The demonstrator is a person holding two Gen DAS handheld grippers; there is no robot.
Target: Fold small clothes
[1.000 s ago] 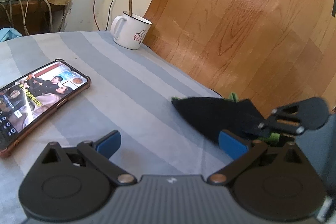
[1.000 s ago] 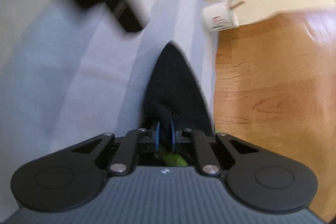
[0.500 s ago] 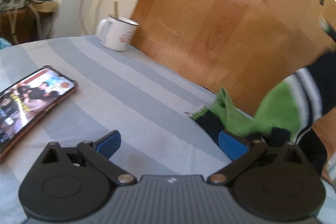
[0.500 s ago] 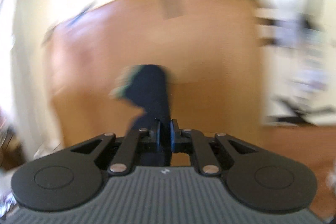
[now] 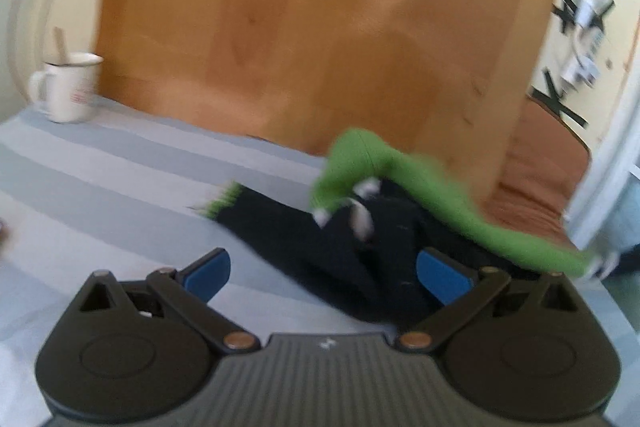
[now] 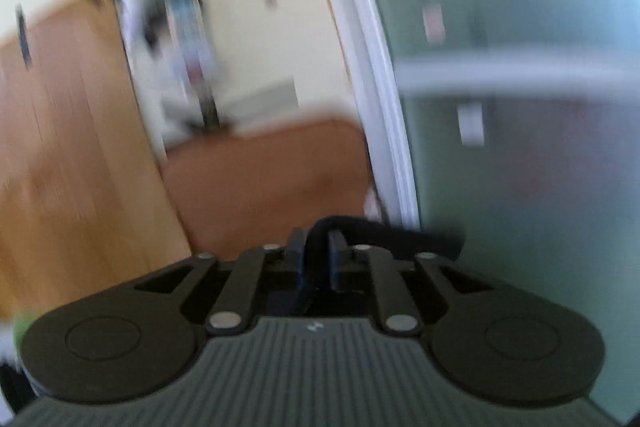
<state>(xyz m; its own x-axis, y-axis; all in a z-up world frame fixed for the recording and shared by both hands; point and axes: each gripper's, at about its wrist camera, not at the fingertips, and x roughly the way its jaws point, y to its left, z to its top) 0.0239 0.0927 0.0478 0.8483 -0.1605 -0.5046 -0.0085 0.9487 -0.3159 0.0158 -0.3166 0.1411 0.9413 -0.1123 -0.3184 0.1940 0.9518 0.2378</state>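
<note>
A tabletop point(image 5: 120, 179) covered with a grey and pale blue striped cloth is seen. A white enamel mug point(image 5: 66, 89) with a wooden stick in it is stood near its far left edge. A black and green knitted garment point(image 5: 304, 239) is partly laid on the cloth toward the right.

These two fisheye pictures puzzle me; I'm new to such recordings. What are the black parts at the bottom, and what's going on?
Each picture comes from a camera on a hand-held two-finger gripper, looking along its fingers. In the left wrist view, the left gripper is open above a black and green garment, perhaps a sock, on a grey striped tablecloth. A white mug stands farther back. In the blurred right wrist view, the right gripper is shut on a fold of black fabric, pointing at the room.
</note>
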